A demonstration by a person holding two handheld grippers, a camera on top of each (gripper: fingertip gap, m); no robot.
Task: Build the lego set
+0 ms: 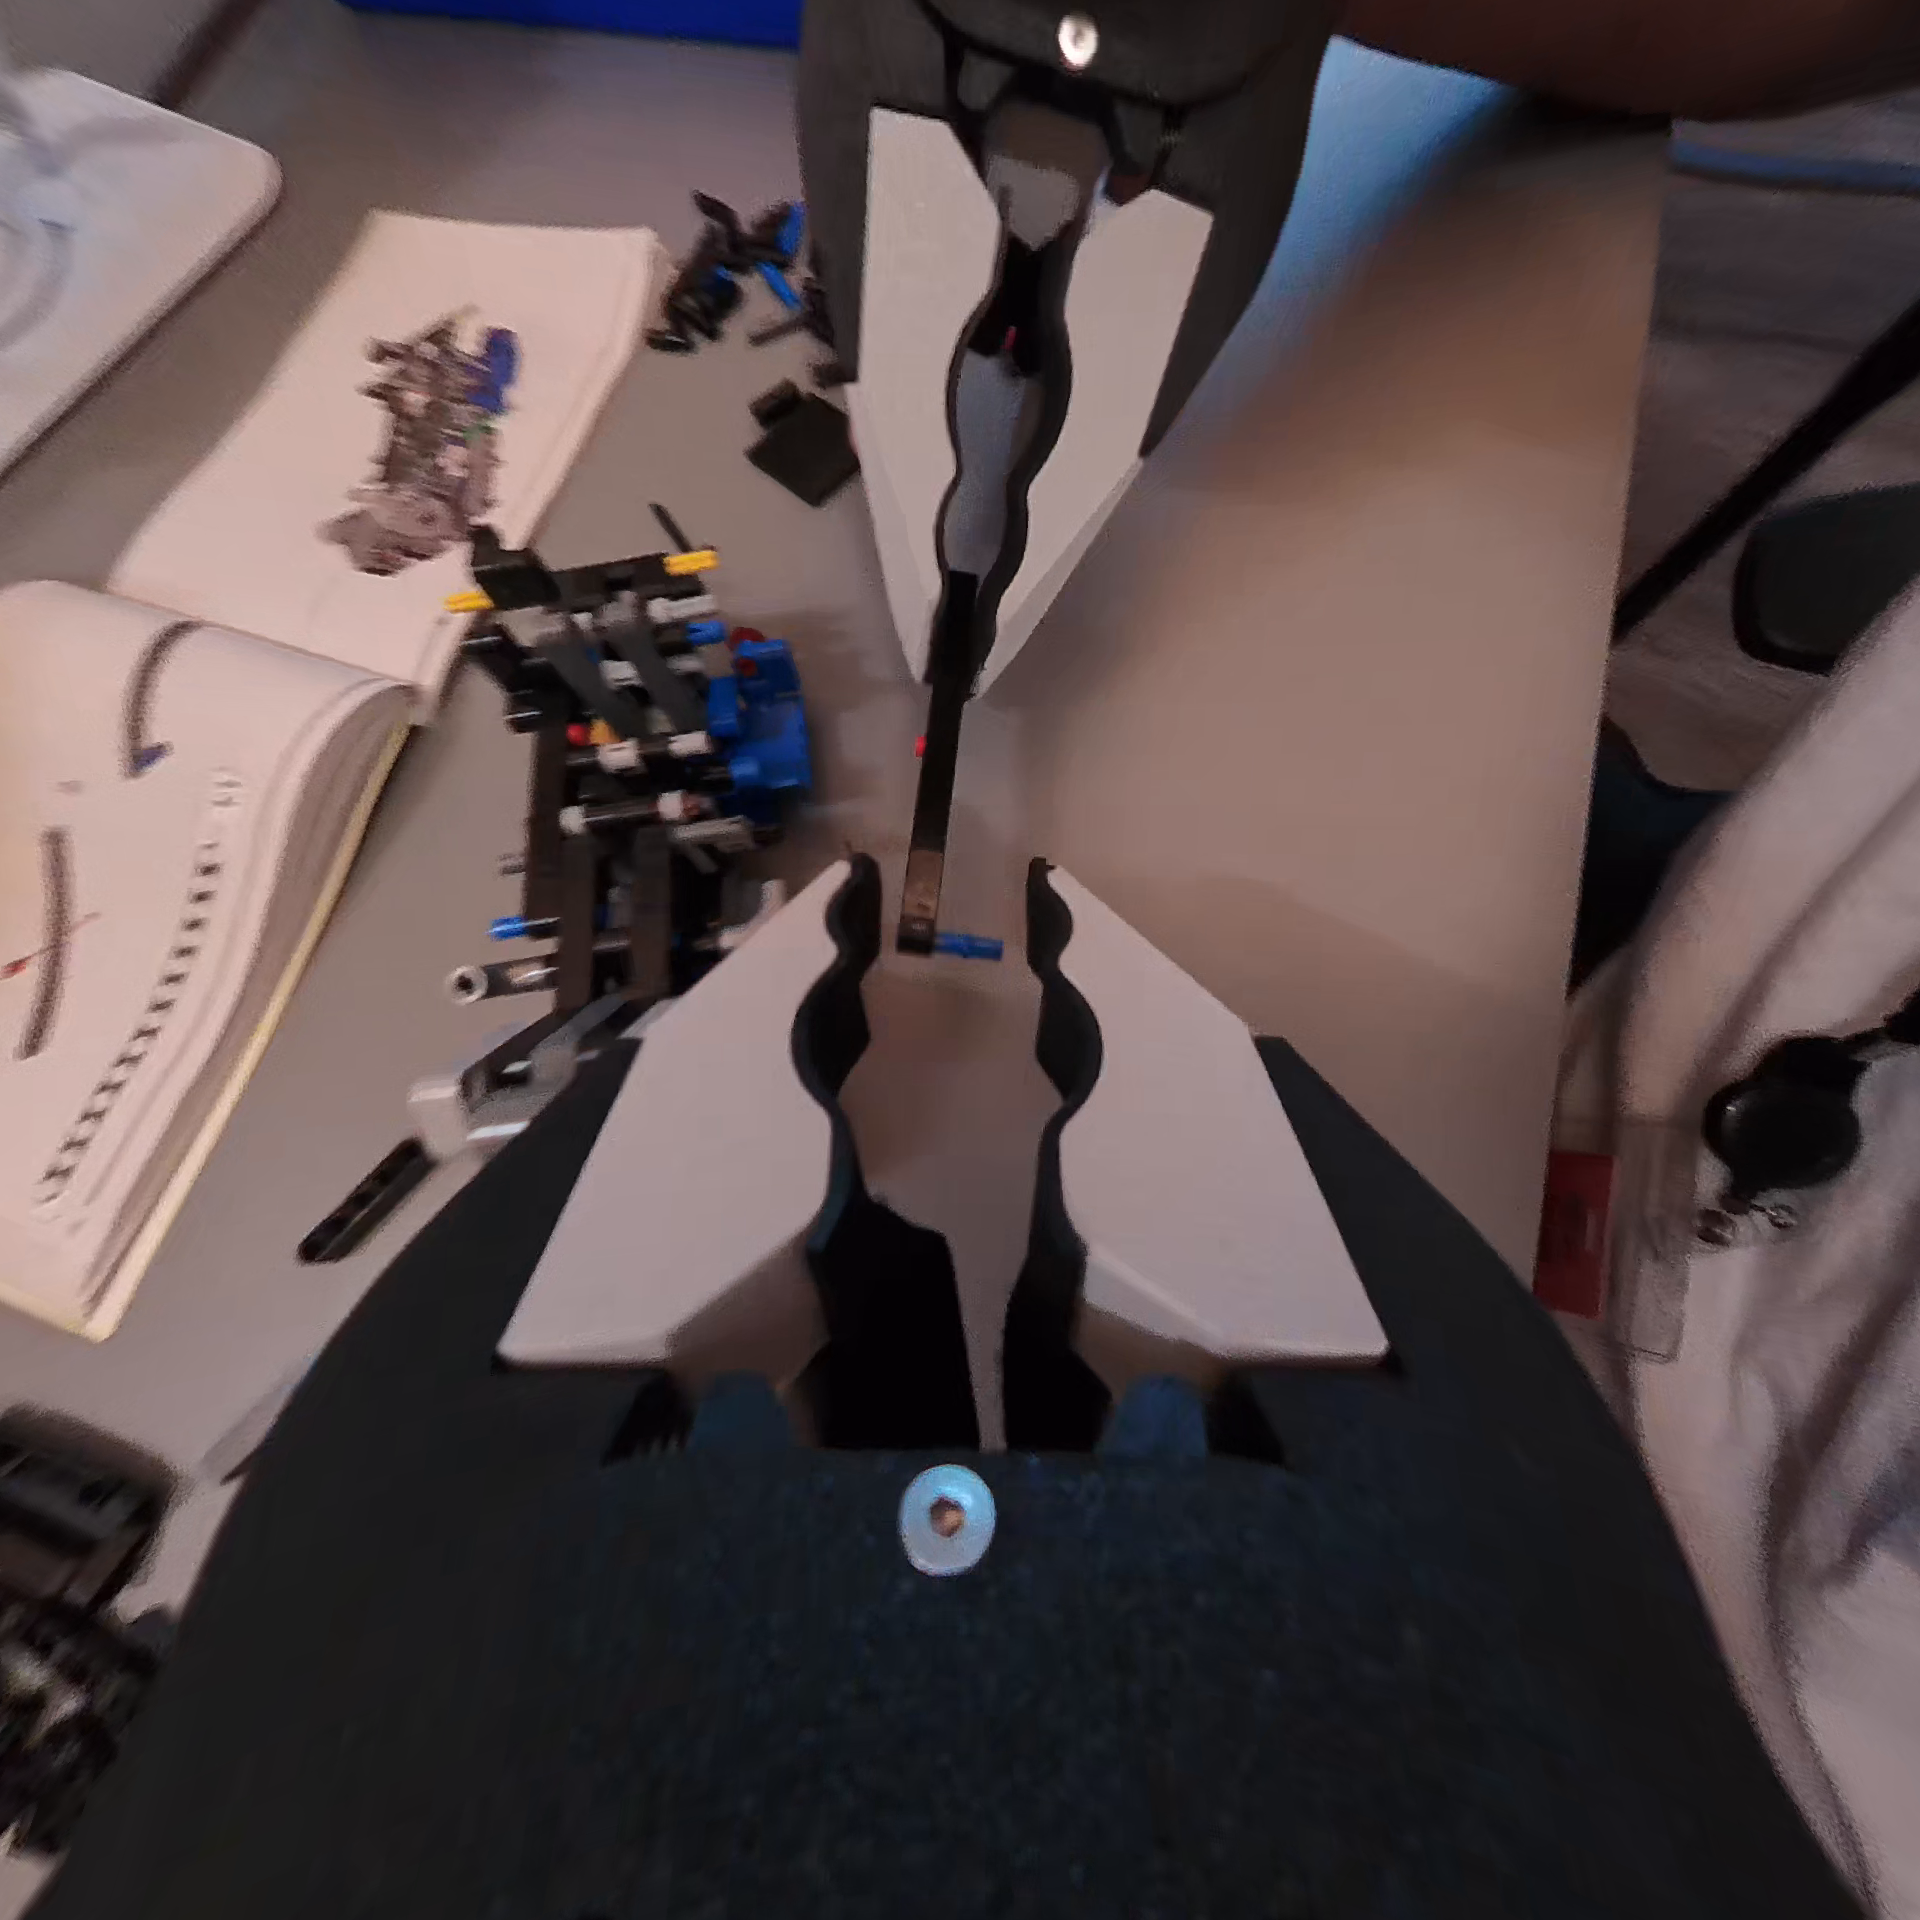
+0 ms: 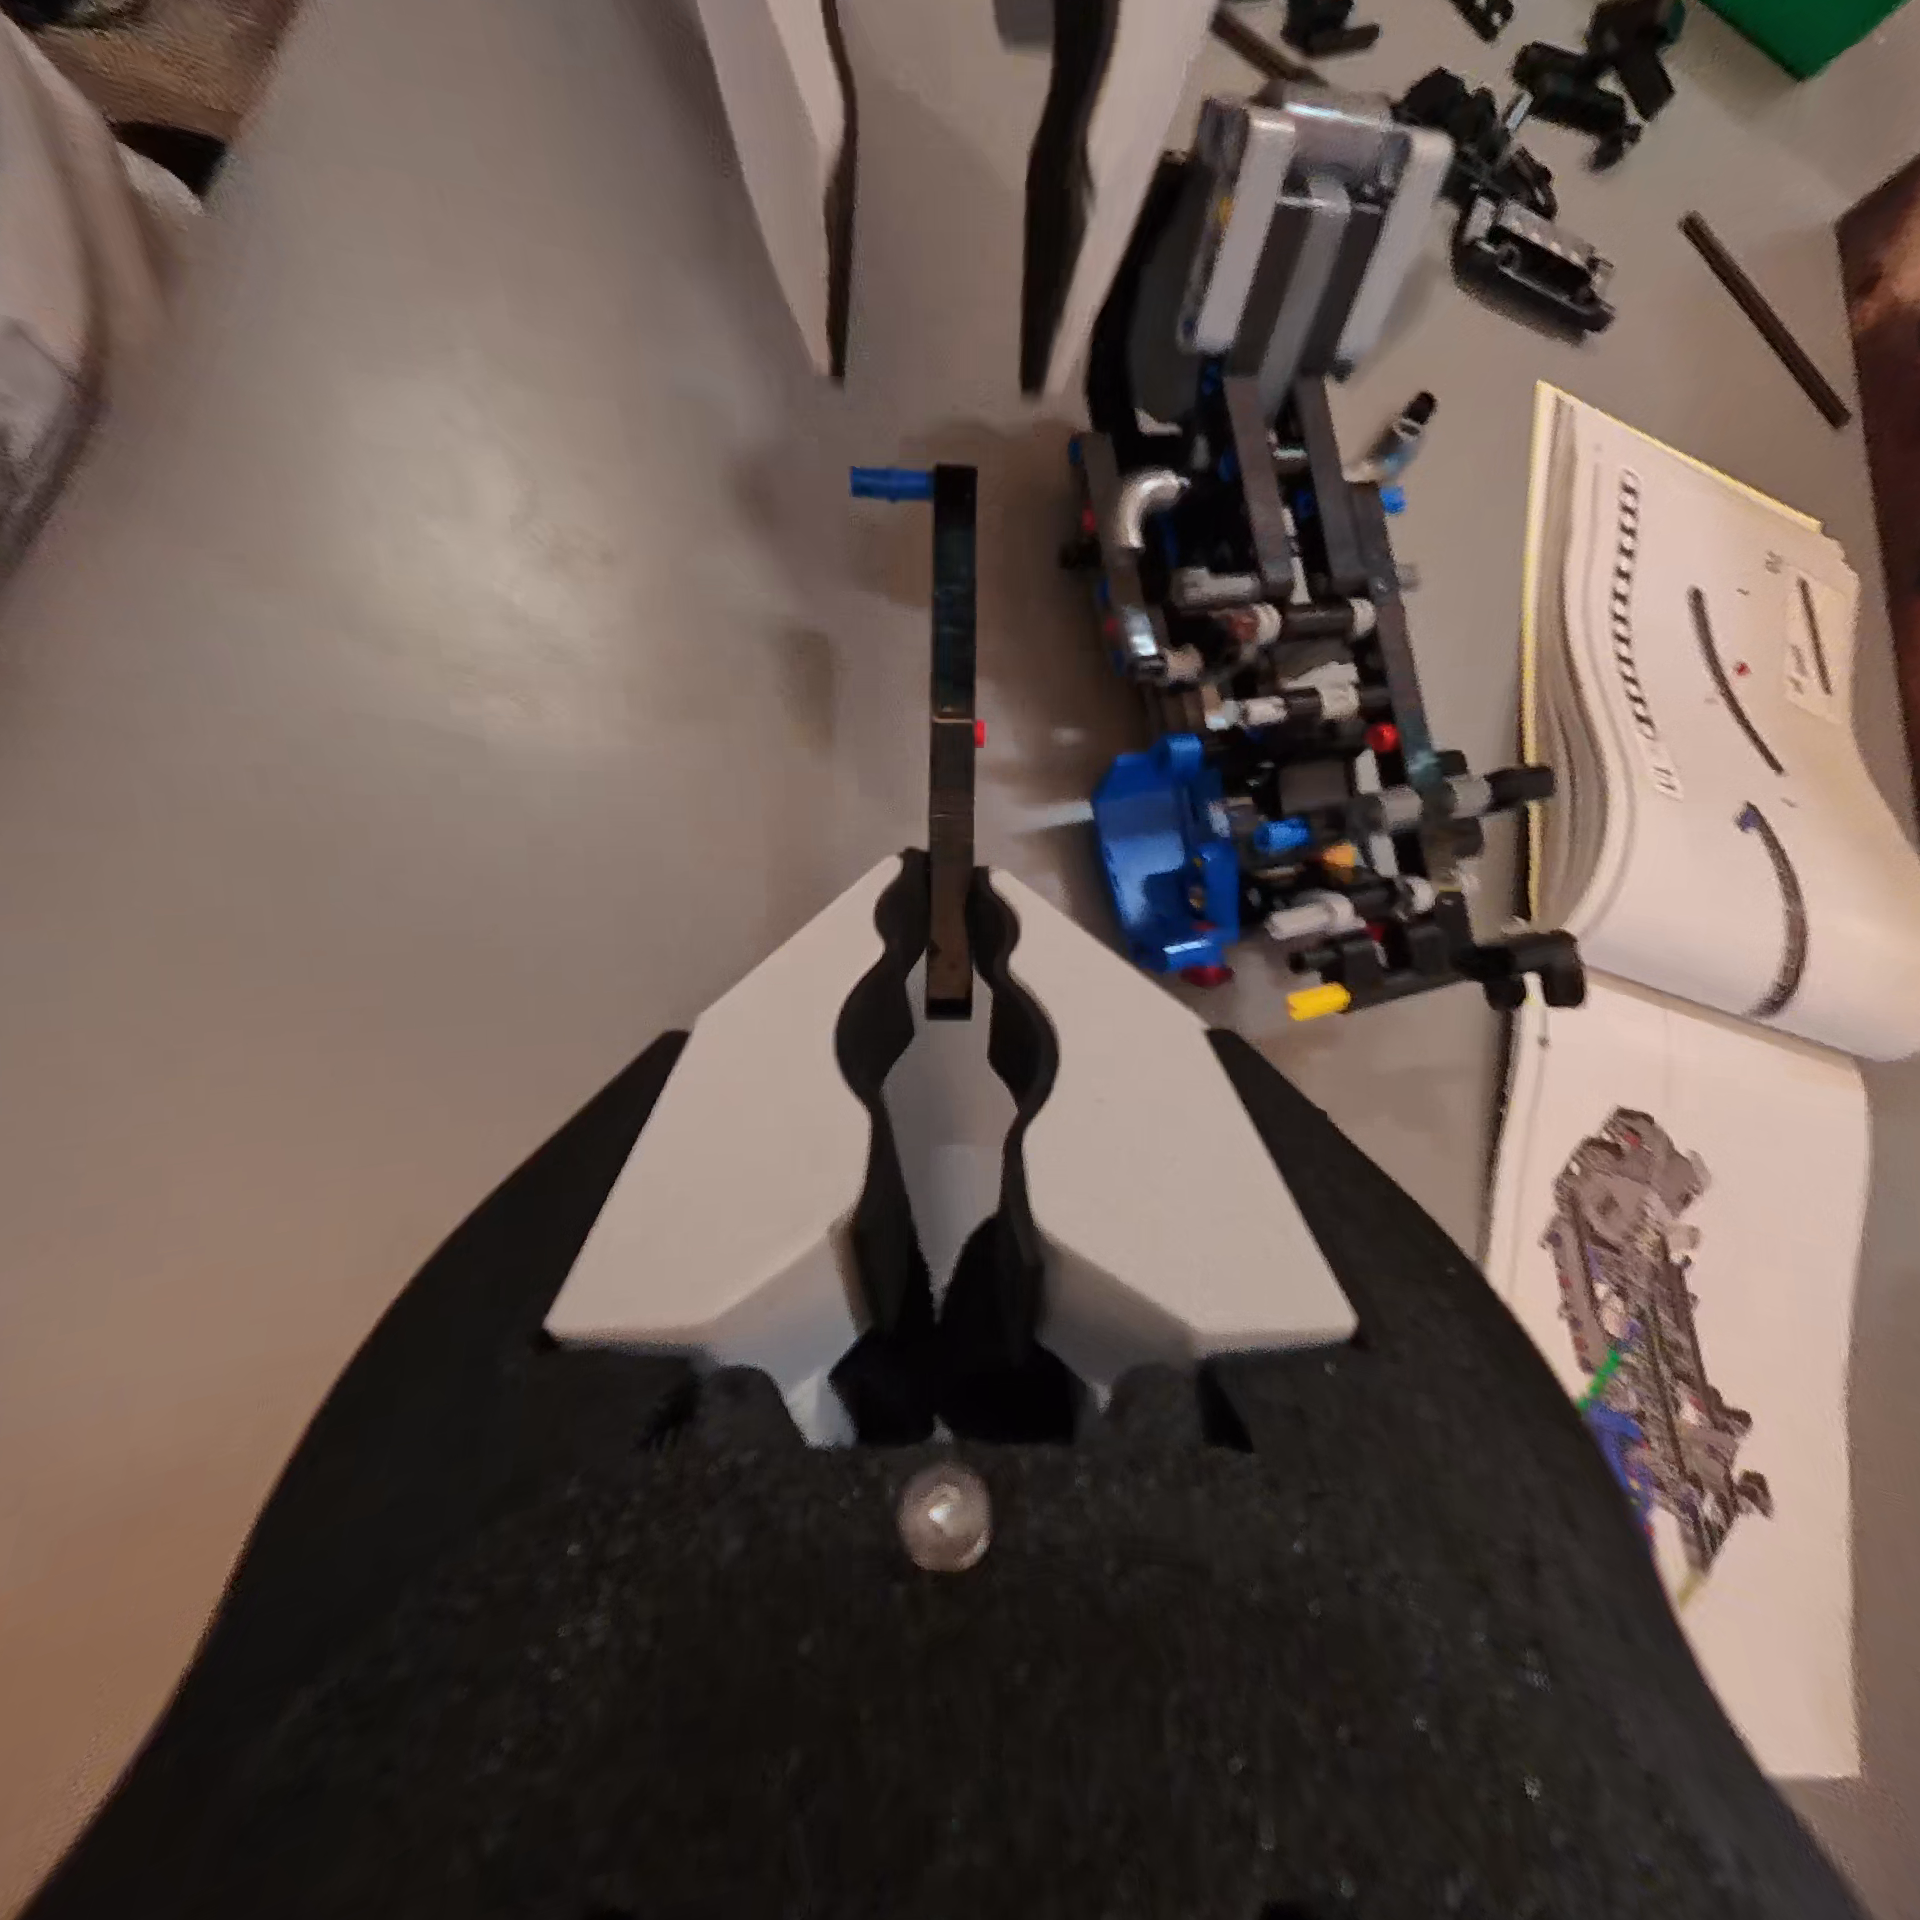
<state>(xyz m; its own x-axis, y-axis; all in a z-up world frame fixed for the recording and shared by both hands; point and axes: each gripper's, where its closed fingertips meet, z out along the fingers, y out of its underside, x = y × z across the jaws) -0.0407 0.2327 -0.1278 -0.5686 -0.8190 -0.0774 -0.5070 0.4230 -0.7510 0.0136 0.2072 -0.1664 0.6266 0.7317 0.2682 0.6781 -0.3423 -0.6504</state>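
At frame centre: right hand-held gripper (image 2: 948, 883) clamped on black beam (image 2: 954, 665) bearing blue pin (image 2: 888, 482); left hand-held gripper (image 1: 948, 883) apart, beside pin. Likely next: seat pin fully, then mount on model (image 2: 1299, 675).

Office-like desk: grey table (image 2: 436, 540), open instruction booklet (image 2: 1683, 727), chair base (image 1: 1808, 592).

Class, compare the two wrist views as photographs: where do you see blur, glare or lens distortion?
Left wrist view: motion blur smears the instruction booklet and lego model; the left gripper stays fairly sharp, and straight table edges bow from the wide lens. Right wrist view: soft glare patches lie on the grey table; the black beam is crisp, the edges smeared.
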